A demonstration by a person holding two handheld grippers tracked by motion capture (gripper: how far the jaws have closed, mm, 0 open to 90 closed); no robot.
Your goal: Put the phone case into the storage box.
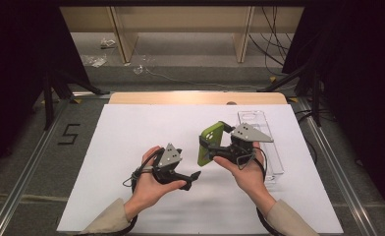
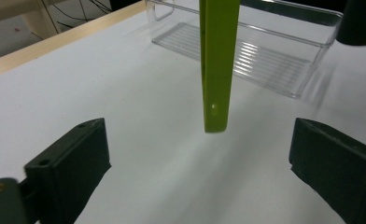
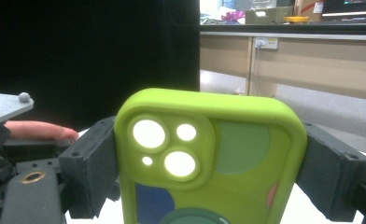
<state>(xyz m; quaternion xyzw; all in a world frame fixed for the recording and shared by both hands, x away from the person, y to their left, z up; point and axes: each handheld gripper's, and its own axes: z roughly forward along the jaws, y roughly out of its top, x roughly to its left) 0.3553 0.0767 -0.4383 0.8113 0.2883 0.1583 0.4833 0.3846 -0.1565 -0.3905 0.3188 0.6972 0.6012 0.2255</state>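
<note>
The left gripper (image 1: 196,175) is held low over the white sheet (image 1: 131,142) with its jaws spread wide and nothing between them; no pad touches anything. In the left gripper view the case (image 2: 217,65) hangs just ahead of those jaws, seen edge-on as a thin green strip clear of the sheet, its lower end between the two jaw tips but farther out. The right gripper (image 1: 219,146) has its jaws pressed on the long sides of the case, holding it upright above the sheet; in the right gripper view the camera cutouts face the lens between the two pads. Beyond the case, past the right gripper, a clear tray (image 1: 274,157) lies on the sheet.
</note>
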